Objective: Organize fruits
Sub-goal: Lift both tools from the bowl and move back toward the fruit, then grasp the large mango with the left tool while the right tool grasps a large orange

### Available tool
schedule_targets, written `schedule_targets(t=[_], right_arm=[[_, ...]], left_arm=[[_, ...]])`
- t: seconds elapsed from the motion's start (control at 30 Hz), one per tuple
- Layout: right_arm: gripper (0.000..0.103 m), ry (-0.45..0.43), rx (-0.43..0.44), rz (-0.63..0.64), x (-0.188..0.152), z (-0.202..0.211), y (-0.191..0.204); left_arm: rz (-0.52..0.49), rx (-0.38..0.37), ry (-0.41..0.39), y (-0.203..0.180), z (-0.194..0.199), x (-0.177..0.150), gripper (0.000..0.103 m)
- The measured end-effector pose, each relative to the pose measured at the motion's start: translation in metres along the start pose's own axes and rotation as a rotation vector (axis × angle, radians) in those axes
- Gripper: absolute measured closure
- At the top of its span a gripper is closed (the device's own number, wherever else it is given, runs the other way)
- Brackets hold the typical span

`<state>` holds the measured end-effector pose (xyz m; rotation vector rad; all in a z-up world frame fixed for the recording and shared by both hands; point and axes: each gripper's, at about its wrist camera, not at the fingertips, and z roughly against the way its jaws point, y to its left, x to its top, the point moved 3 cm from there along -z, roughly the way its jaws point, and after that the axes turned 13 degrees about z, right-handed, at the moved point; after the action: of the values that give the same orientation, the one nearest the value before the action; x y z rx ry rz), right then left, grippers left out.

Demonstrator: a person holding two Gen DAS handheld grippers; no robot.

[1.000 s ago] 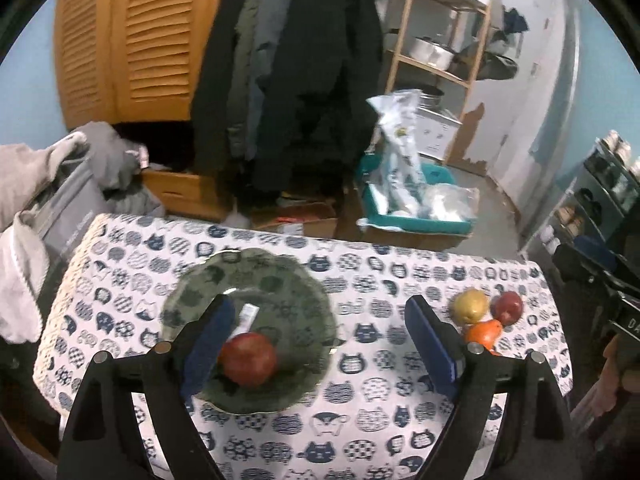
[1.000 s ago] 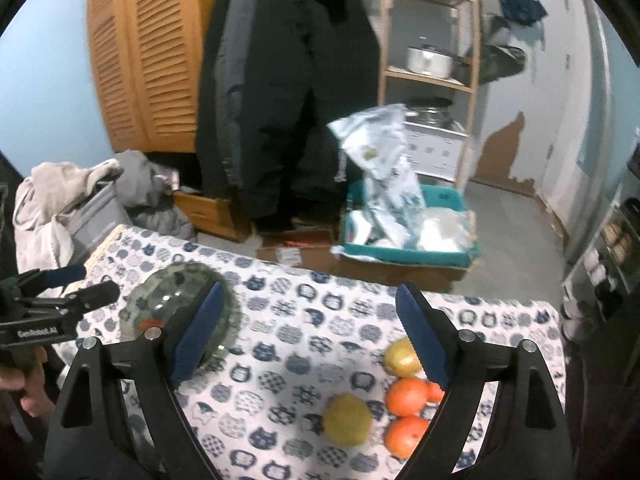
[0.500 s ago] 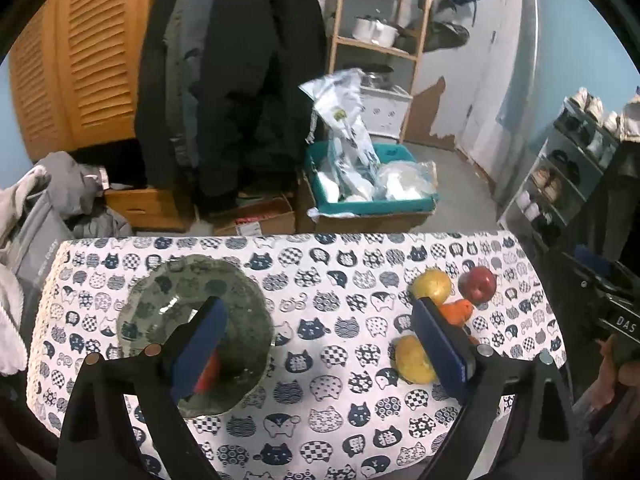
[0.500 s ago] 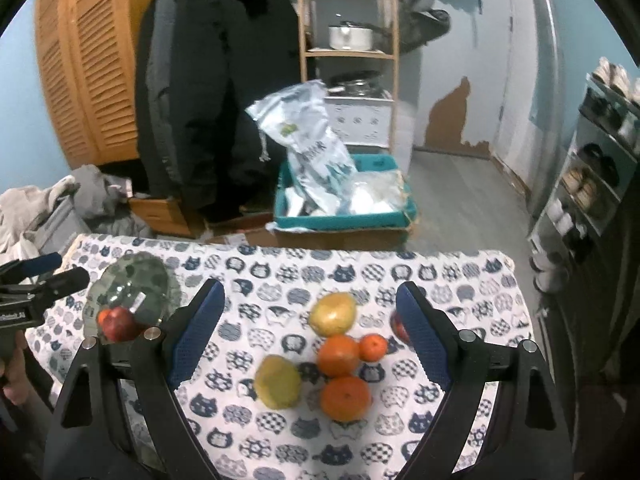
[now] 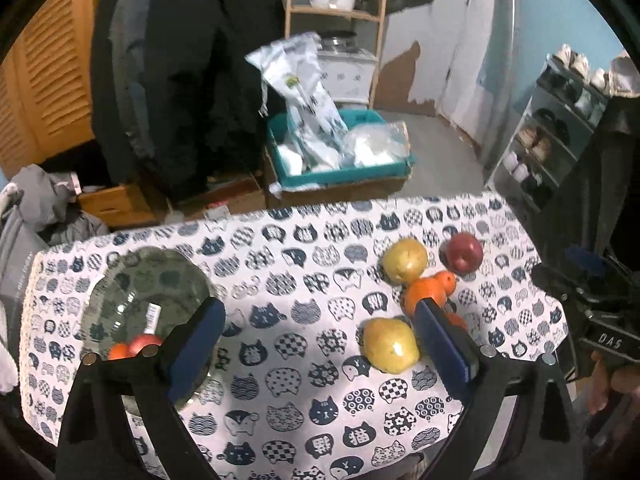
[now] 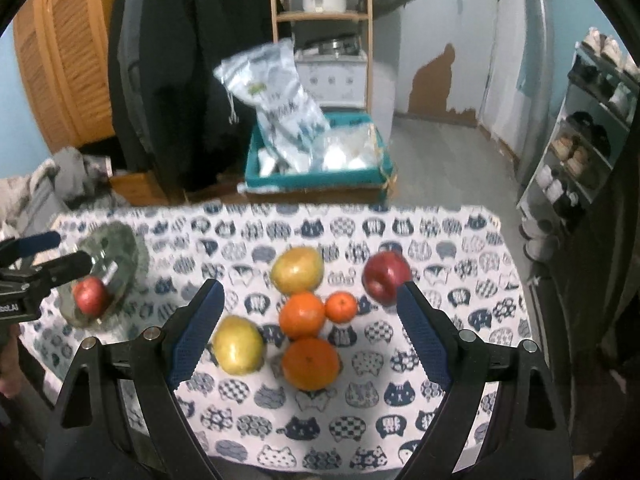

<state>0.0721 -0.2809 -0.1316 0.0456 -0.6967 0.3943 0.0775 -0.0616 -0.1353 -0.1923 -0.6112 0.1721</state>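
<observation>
A green glass bowl [image 5: 140, 292] sits at the table's left and holds a red apple [image 6: 90, 294]; an orange fruit [image 5: 118, 351] shows beside it. On the right lie two yellow fruits [image 6: 297, 270] [image 6: 237, 345], two large oranges [image 6: 302, 314] [image 6: 311, 363], a small mandarin [image 6: 341, 307] and a second red apple [image 6: 386, 277]. My left gripper [image 5: 316, 344] is open and empty over the table's middle. My right gripper [image 6: 310, 334] is open and empty, above the fruit cluster, jaws either side of it.
The table has a cat-print cloth [image 6: 400, 396]. Behind it stand a teal bin [image 6: 316, 168] with plastic bags, a hanging black coat [image 6: 180, 60], a wooden shelf [image 6: 320, 16] and a shoe rack [image 6: 588, 136] at right. Clothes [image 5: 44, 204] pile at left.
The left gripper has swung right, away from the bowl toward the table's middle. The right gripper has moved right until the fruit cluster sits between its jaws. Both stayed open.
</observation>
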Motion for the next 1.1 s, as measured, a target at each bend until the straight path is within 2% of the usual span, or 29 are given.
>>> schedule_targets(t=[0.2,0.43,0.57,0.8,1.07,1.1], right_arm=[[0.015,0.097,0.038,0.003,-0.019,-0.038,0.008],[0.015,0.231,0.049,0.022,-0.045,-0.09,0.014],[0.015,0.287,0.061,0.014,-0.057,-0.11,0.014],[0.015,0.375,0.102,-0.005,-0.075,-0.139,0.015],[0.016,0.44,0.132,-0.013,-0.088,-0.162,0.016],[0.021,0.441,0.129,-0.013,-0.089,-0.163,0.016]], left_arm=[[0.027,0.003,0.106,-0.004,-0.041,-0.014,0.006],[0.029,0.047,0.18,-0.004,-0.074,-0.028,0.007],[0.009,0.08,0.208,-0.005,-0.094,-0.035,0.006],[0.045,0.093,0.301,0.001,-0.129,-0.053,0.006],[0.054,0.078,0.33,-0.003,-0.139,-0.059,0.006],[0.054,0.072,0.329,-0.005,-0.139,-0.058,0.007]])
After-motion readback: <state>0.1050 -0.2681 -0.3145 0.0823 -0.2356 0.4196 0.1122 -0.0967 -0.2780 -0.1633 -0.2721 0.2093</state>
